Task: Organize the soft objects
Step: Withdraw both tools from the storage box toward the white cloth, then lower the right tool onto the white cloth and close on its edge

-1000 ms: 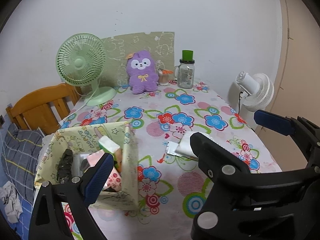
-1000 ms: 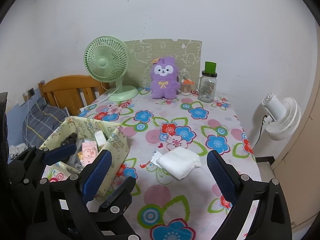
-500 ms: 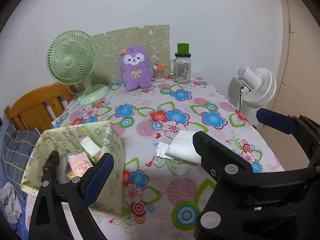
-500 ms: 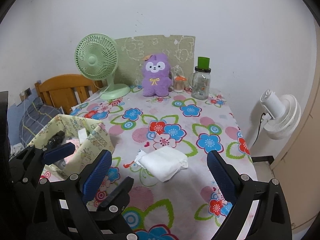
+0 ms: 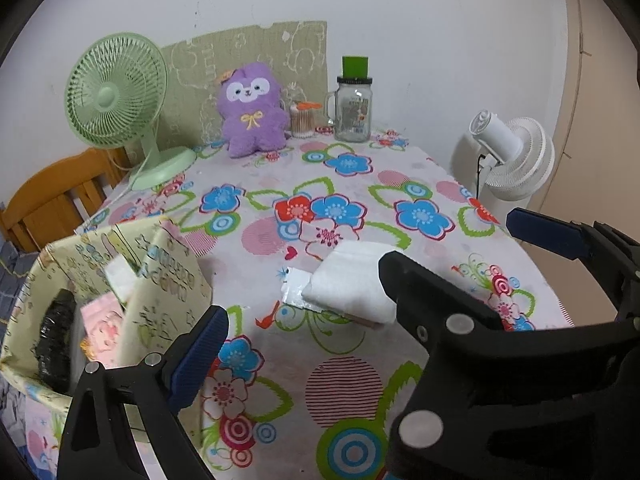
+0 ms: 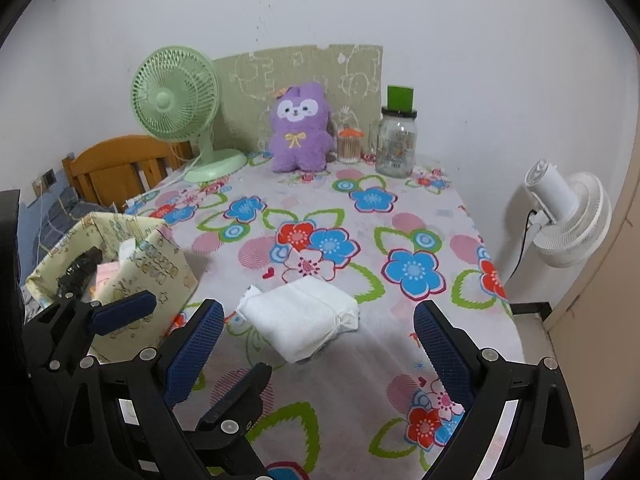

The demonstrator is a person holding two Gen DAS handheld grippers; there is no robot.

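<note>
Though printed, bin [image 6: 160,268] text unreadable.

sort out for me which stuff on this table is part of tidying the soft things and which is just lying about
Part of the job:
- white folded cloth, flat on the table
- patterned fabric bin, already holding soft packs
- purple plush toy, possibly next
- right tool, open

Just lying about:
- green desk fan
- glass jar
- cotton swab tub
- white floor fan

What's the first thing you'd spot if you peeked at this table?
Probably the purple plush toy sitting at the back by the wall, beside the green fan. Next comes the white folded cloth in the middle of the flowery tablecloth, with the open right hand-held gripper around it.
</note>
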